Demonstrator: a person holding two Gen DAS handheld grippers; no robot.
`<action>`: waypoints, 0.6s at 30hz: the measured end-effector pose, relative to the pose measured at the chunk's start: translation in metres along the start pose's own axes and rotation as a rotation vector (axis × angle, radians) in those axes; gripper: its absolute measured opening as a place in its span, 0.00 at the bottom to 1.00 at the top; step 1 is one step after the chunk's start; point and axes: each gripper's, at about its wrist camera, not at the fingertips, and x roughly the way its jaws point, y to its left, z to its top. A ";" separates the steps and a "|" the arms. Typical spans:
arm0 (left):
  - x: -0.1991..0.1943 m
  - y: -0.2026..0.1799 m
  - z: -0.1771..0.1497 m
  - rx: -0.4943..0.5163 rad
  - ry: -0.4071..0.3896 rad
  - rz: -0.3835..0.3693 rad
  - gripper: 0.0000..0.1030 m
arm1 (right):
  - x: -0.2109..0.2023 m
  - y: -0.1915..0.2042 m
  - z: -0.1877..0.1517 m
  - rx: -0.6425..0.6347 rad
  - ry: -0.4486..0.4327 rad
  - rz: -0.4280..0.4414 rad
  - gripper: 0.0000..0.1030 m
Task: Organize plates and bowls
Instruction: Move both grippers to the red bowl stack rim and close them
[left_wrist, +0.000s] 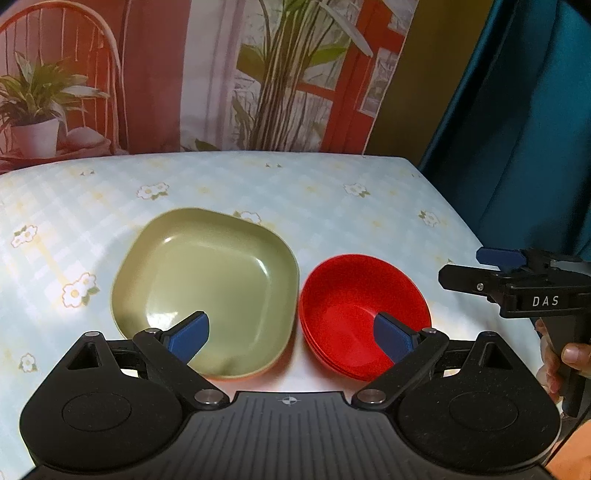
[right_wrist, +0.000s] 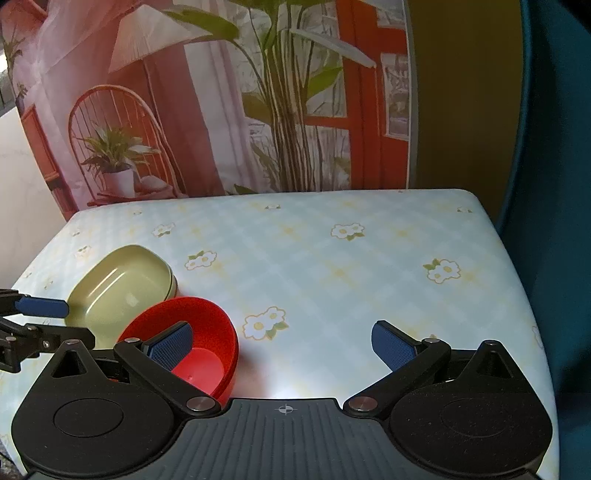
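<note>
Both my grippers hang open above the table, with the dishes side by side below.

My left gripper (left_wrist: 291, 334) has its blue pads spread wide and holds nothing: one pad shows over the near rim of the green plate (left_wrist: 205, 291), the other over the red bowls (left_wrist: 364, 314) (a nested stack, several rims showing at the near edge). The plate and the bowls sit just beside each other on the floral tablecloth (left_wrist: 332, 206), the plate to the left. My right gripper (right_wrist: 282, 345) is likewise spread and empty, over bare cloth to the right of the bowls; from the left wrist view it shows at the far right, my hand (left_wrist: 557, 360) on its grip.
</note>
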 end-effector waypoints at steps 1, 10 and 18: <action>0.000 0.000 -0.001 0.000 0.001 -0.002 0.94 | 0.000 0.000 -0.002 0.001 -0.001 0.004 0.99; 0.001 -0.006 -0.004 0.004 0.001 -0.019 0.89 | 0.010 0.002 -0.011 0.010 0.031 0.057 0.90; -0.003 -0.010 -0.016 -0.062 0.030 -0.072 0.68 | 0.025 0.016 -0.024 0.010 0.077 0.110 0.75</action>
